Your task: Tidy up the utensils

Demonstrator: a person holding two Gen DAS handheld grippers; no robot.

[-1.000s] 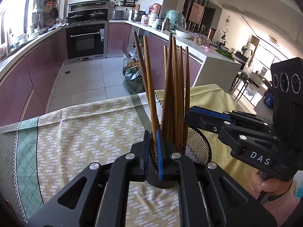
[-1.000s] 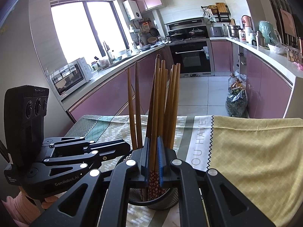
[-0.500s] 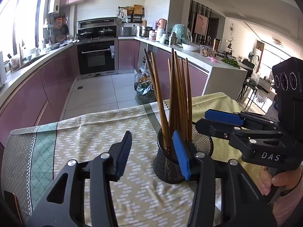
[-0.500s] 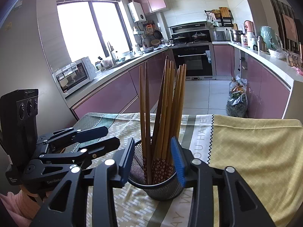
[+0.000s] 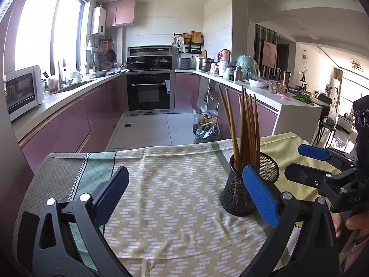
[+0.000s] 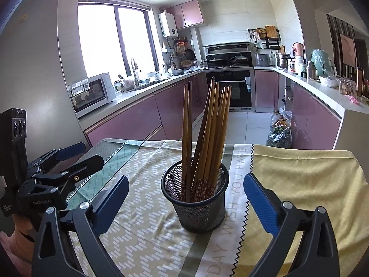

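Chopsticks stand bundled upright in black mesh holder.

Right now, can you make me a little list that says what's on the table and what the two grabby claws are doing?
holder: black mesh cup, upright on the tablecloth
inside holder: brown chopsticks, standing tips down, leaning a bit
left gripper: open, holding nothing, cup off to its right side
right gripper: open, holding nothing, cup sits in front between its fingers, not touched
loose utensils on cloth: none seen
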